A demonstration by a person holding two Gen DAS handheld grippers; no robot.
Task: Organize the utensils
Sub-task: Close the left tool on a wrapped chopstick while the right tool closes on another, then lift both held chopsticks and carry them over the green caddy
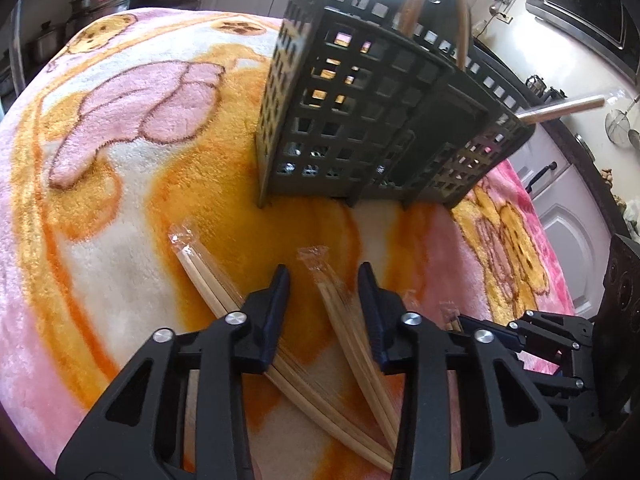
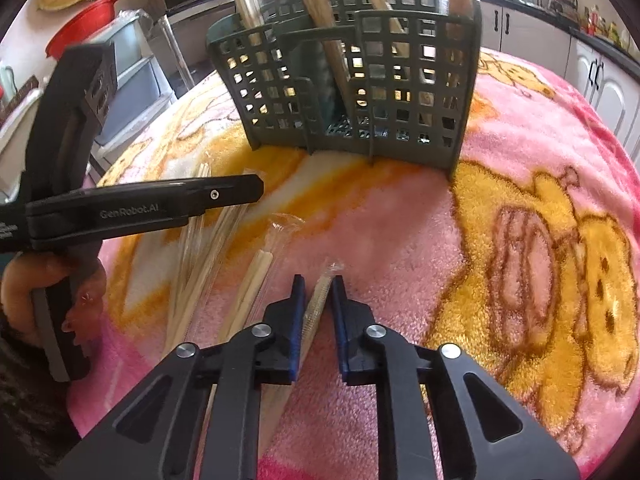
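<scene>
"Left wrist view: how many chopstick packs lie on the blanket (image 1: 120, 200)?" asks the first speaker.

"Three can be counted," answers the second. "Going from the left, the outer pack (image 1: 204, 276) lies free. The middle pack (image 1: 334, 308) runs between the jaws of the left gripper (image 1: 323, 270). Only a short stub of the third pack (image 1: 448, 316) shows, at the tip of the right gripper (image 1: 460, 319)."

"How do the left jaws stand?"

"Partly spread, one on each side of the middle pack. A strip of blanket shows between the left jaw and the wrapper, so no pinch is seen."

"And beyond the packs?"

"One dark, grid-walled caddy (image 1: 360, 128) stands upright on the blanket, well apart from the jaws. Three wooden handles (image 1: 414, 4) rise out of it, and the rightmost leans out over the rim."

"What does the right wrist view add?"

"At the left edge, one hand (image 2: 24, 280) grips the left gripper. Under that gripper's fingers lies a blurred bundle of sticks, and how many packs it holds cannot be told. Next comes one loose pack (image 2: 256, 276) with two pale stick ends showing in its clear wrapper. Right of it, the right jaws are drawn almost together, pinching the third pack near its crinkled end."

"And the caddy there?"

"It stands beyond the packs, with four blurred sticks rising from it."
</scene>
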